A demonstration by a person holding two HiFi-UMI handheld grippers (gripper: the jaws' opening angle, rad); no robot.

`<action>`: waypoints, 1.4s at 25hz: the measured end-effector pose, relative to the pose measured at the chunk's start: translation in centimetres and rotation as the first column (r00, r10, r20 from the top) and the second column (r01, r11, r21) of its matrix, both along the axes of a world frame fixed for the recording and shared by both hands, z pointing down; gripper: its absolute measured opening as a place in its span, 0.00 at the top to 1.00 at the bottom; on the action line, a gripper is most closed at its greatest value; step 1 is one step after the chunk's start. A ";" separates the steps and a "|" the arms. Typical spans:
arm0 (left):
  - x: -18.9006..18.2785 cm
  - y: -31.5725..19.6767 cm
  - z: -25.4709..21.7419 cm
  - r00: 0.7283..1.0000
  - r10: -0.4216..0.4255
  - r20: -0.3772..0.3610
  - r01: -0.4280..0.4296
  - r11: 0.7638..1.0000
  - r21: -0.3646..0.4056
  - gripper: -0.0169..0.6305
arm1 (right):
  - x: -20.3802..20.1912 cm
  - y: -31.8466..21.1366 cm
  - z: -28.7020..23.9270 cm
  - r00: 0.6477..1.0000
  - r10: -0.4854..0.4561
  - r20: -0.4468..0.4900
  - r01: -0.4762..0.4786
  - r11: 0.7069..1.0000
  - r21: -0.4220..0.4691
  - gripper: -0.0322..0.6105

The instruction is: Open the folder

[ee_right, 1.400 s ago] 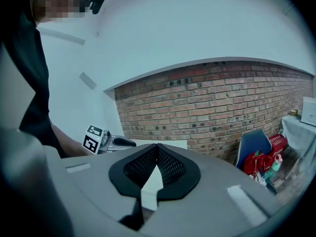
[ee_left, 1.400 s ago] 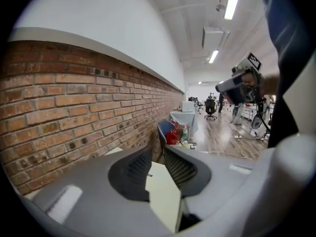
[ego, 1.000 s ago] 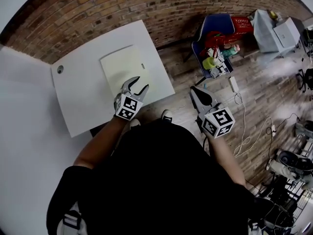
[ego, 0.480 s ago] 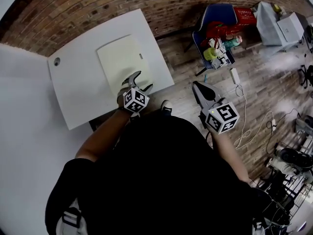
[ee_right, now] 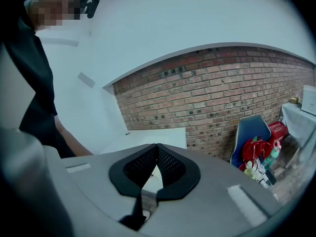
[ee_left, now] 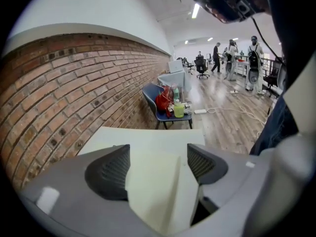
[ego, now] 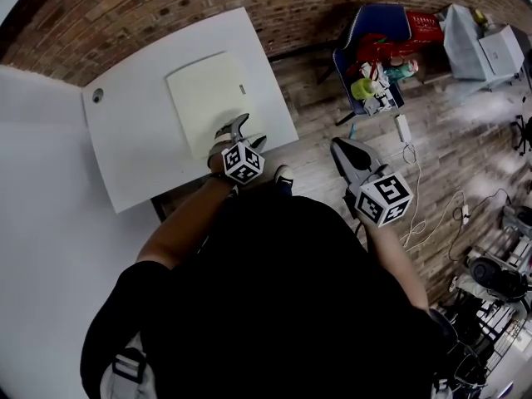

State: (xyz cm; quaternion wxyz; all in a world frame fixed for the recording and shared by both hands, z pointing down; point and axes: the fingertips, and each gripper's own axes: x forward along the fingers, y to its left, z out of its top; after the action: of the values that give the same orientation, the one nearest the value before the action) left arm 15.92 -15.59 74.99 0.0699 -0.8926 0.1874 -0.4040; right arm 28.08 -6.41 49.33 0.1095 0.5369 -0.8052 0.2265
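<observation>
A pale cream folder (ego: 206, 96) lies shut and flat on the white table (ego: 133, 156). My left gripper (ego: 249, 130) hovers low over the folder's near right corner and tilts downward. Its jaws have just been opening and now stand wide. In the left gripper view the folder (ee_left: 158, 191) shows in the gap of the left gripper (ee_left: 155, 164), and neither pad presses on it. My right gripper (ego: 336, 144) hangs off the table to the right, above the floor. In the right gripper view the right gripper (ee_right: 157, 148) is shut, with nothing held.
A brick wall (ego: 166, 15) runs behind the table. A blue chair (ego: 370, 40) loaded with a red bag and bottles stands to the right. A power strip with cable (ego: 401, 128) lies on the wooden floor. A round grommet (ego: 97, 96) sits in the table's far left corner.
The left gripper has sunk toward the folder's near right corner and its jaws have spread wider. The right gripper has stayed about where it was.
</observation>
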 end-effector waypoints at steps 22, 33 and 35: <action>-0.1 -1.1 2.4 0.997 -0.039 0.064 0.032 0.993 0.112 0.51 | 1.0 0.4 0.7 0.999 -0.042 -0.003 0.042 0.999 -0.034 0.95; -0.1 0.0 1.6 0.999 -0.023 0.027 0.019 0.992 0.124 0.68 | 0.4 0.7 0.3 0.998 -0.055 -0.001 0.055 0.998 -0.031 0.95; -0.1 0.2 1.4 1.000 -0.022 0.015 0.020 0.993 0.119 0.70 | 0.4 0.8 0.3 0.998 -0.056 -0.001 0.056 0.998 -0.030 0.95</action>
State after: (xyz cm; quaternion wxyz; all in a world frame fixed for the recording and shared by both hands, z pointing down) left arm 15.81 -15.39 76.34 0.1202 -0.8814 0.2200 -0.4003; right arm 28.43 -5.57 49.66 0.1246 0.5128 -0.8163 0.2347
